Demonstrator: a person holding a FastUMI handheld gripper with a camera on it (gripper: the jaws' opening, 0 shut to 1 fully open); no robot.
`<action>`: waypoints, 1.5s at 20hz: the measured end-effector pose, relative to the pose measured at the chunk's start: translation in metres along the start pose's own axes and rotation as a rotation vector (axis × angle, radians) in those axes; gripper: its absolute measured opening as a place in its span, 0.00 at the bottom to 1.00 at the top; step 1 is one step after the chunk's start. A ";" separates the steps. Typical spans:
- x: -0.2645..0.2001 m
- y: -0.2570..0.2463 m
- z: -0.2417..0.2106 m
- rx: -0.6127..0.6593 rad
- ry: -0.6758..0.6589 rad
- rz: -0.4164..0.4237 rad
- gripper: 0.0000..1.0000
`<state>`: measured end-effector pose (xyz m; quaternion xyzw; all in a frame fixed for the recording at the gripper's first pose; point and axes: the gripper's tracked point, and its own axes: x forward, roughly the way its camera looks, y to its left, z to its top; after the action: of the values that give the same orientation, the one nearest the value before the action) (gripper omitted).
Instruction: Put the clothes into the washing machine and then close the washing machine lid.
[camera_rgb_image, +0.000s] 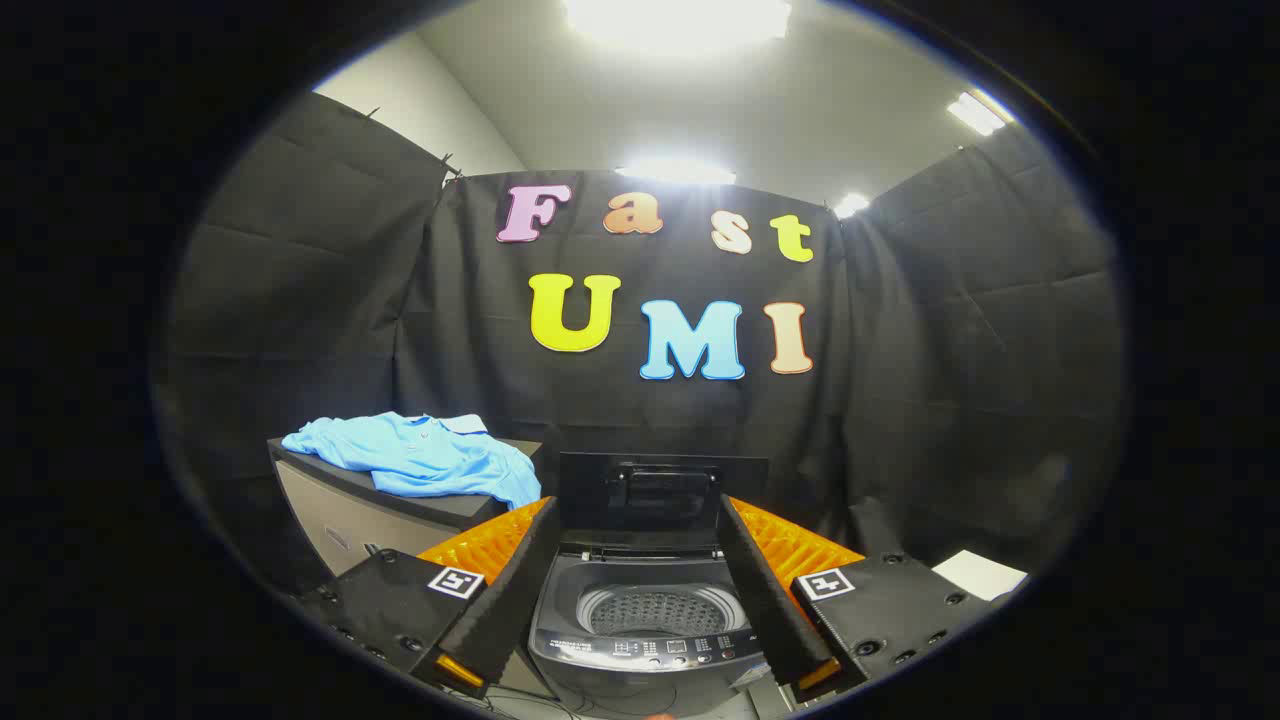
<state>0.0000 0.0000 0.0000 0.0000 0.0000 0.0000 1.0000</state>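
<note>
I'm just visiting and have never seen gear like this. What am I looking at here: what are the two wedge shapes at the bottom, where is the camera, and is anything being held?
The camera rides on a hand-held gripper and looks forward along its two fingers; those are the wedges you see. A person carries it; there is no robot arm. The fingers stand wide apart and hold nothing.

Seen between the fingers is a top-loading washing machine with its lid raised upright and the drum showing. Beyond the left finger, a light blue shirt lies on a dark-topped cabinet beside the machine. The black cloth behind is the booth's wall.

The job is to move the shirt into the drum, then shut the lid.
</note>
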 end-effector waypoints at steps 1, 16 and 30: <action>-0.002 0.001 -0.001 0.001 -0.001 -0.001 0.98; -0.007 0.013 -0.040 0.041 0.045 0.037 0.98; 0.001 0.034 -0.044 0.038 0.059 0.091 0.98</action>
<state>0.0008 0.0339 -0.0438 0.0188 0.0294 0.0455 0.9984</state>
